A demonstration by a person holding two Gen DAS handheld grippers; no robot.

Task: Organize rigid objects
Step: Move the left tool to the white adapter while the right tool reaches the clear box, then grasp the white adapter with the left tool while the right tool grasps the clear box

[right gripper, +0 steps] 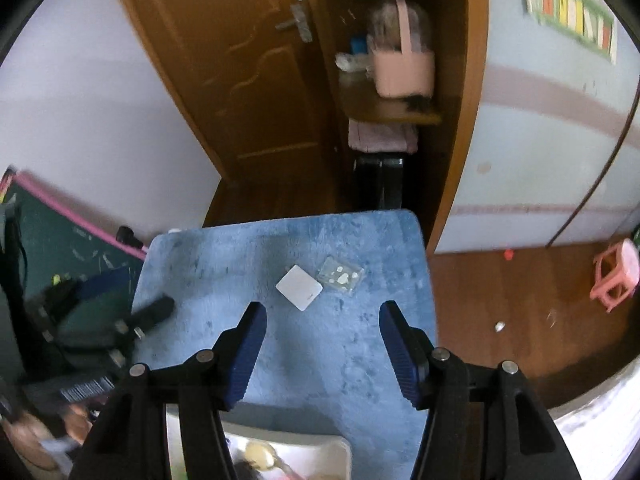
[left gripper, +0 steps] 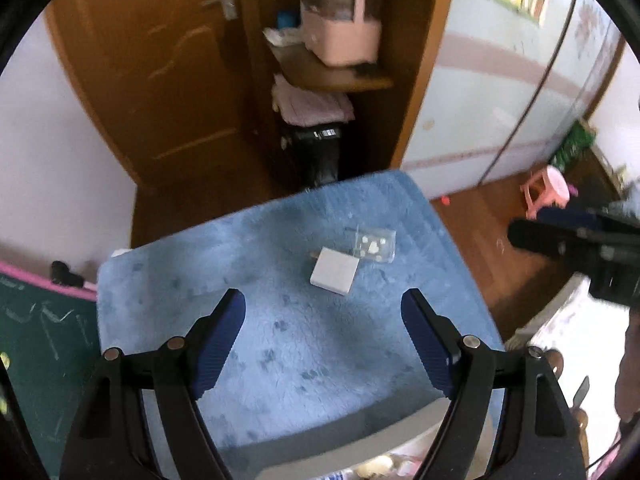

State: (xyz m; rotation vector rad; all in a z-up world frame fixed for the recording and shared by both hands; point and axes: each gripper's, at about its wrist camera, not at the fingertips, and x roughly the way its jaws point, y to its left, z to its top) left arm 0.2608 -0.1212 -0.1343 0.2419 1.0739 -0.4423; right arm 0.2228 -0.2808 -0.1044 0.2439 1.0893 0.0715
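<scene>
Both of my tools hung above the table [left gripper: 168,280], which was covered by a fluffy blue cloth [left gripper: 280,340]. My left hand-held gripper [left gripper: 323,304] had its blue-padded jaws spread wide with nothing between them. My right hand-held gripper [right gripper: 322,314] was likewise spread wide and empty over the same cloth.

The task's things lay together toward the far right part of the table. The white square box [left gripper: 335,271] rested flat on the cloth, turned cornerwise to me. The clear plastic case [left gripper: 374,244], with small pale pieces inside it, lay just beyond and to the right of the box; in the left wrist view their near edges seemed to touch or overlap, though I could not tell which. In the right wrist view the white square box [right gripper: 299,287] and the clear plastic case [right gripper: 342,276] appeared side by side, ahead of the open jaws and apart from them.

Beyond the table stood a brown wooden door [left gripper: 160,60] and a shelf unit holding a pink basket [left gripper: 340,32]. A pink stool [left gripper: 546,192] stood on the wooden floor [left gripper: 500,248] to the right. A green chalkboard with a pink rim [right gripper: 60,240] leaned at the left. At the near edge a white tray [right gripper: 304,456] showed below my right tool, its contents blurred.
</scene>
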